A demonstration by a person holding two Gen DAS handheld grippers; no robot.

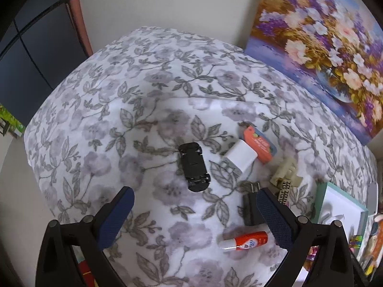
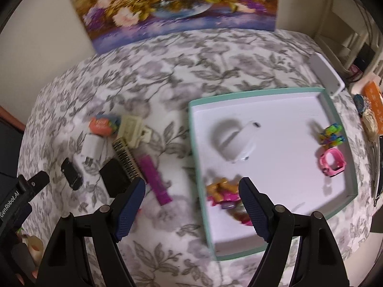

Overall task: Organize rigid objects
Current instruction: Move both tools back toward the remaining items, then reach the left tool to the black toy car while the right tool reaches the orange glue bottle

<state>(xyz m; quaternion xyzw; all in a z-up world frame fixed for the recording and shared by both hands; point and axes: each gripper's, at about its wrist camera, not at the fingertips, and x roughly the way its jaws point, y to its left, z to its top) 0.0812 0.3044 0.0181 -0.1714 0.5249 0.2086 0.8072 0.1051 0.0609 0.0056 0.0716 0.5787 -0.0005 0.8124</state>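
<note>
A black toy car [image 1: 194,166] lies upside down on the floral cloth, just ahead of my open left gripper [image 1: 195,199], which holds nothing. Beside the car sit a white charger [image 1: 239,159], an orange eraser [image 1: 259,146], a cream clip [image 1: 286,171], a black block [image 1: 251,209] and a red-and-white tube [image 1: 244,240]. In the right wrist view, my open, empty right gripper [image 2: 192,187] hovers over the near left edge of the teal-rimmed white tray [image 2: 275,91]. Inside the tray lie a white case [image 2: 239,143], a pink watch [image 2: 332,162], colourful beads [image 2: 331,134] and a blurred pink-and-yellow toy [image 2: 223,192]. A purple strip [image 2: 155,179] and a comb [image 2: 125,159] lie to its left.
A flower painting [image 1: 323,47] leans against the wall behind the table. A white phone [image 2: 326,76] lies past the tray's far right corner. Clutter with an orange box [image 2: 373,102] sits at the right edge. The other gripper [image 2: 21,191] shows at the left.
</note>
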